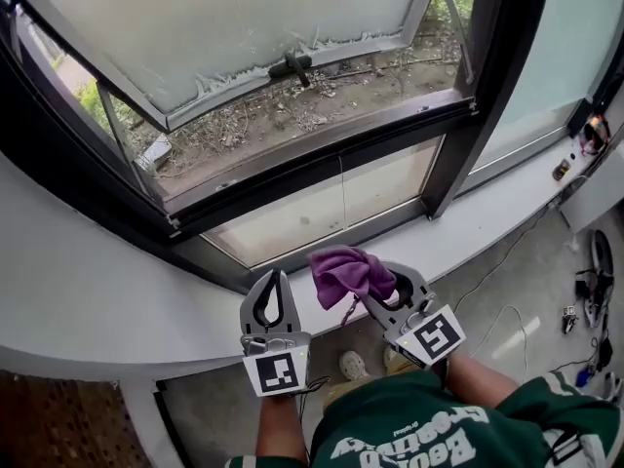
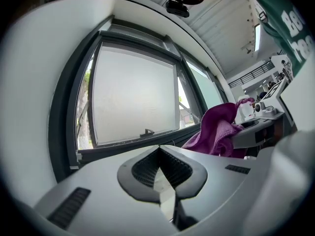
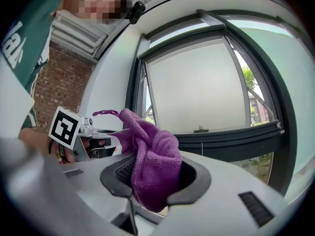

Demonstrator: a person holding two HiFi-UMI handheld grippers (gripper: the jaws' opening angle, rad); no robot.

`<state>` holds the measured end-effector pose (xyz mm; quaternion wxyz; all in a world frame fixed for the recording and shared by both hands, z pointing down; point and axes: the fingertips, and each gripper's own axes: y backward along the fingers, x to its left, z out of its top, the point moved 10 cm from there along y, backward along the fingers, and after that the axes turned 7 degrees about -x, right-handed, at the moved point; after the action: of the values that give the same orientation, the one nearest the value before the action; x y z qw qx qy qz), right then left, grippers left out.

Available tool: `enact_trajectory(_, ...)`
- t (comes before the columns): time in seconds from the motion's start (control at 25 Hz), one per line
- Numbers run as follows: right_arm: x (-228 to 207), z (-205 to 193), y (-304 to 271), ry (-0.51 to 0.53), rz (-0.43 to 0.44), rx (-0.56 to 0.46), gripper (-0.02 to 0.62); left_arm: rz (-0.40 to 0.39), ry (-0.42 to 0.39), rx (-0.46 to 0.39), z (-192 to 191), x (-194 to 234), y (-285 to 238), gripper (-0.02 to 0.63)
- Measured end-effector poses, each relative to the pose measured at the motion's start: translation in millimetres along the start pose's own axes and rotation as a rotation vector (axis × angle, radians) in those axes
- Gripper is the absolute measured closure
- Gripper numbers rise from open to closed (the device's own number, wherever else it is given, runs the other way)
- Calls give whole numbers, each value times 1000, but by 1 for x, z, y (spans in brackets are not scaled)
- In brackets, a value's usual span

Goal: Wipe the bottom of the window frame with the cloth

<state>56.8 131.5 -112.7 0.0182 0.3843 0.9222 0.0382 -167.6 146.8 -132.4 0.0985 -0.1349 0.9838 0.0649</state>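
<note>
Cloth (image 1: 349,273): purple microfibre, bunched in my right gripper (image 1: 378,291), jaws clamped on its middle, loose folds above tips. Judged light, soft, floppy; best held by thick wad so a fold trails for wiping. Left gripper (image 1: 272,277) alongside, jaws together, empty. Both above white sill (image 1: 117,291), tips toward window. Bottom frame rail (image 1: 322,169) beyond, untouched.

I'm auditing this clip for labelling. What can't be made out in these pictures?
- Lower end of the cloth: hidden between the jaws of the right gripper, right gripper view.
- Dirt on the frame bottom: too small to tell, head view.
- Floor items: small, cut by the right edge, head view.
</note>
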Motion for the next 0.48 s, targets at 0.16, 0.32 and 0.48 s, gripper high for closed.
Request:
enact_trajectory(0.16,-13,-1,-3,-32,60,-4,446,34,-8,46,-3,-8,-8,597)
enact_trajectory(0.32,-33,-4,-14,-66,108,-6,446,66,47,81,-8,-17,-16,597)
enact_trajectory(0.48,-44,-15,-22,-90,149,-20,446,102,53,83,-12,-19,-27,597)
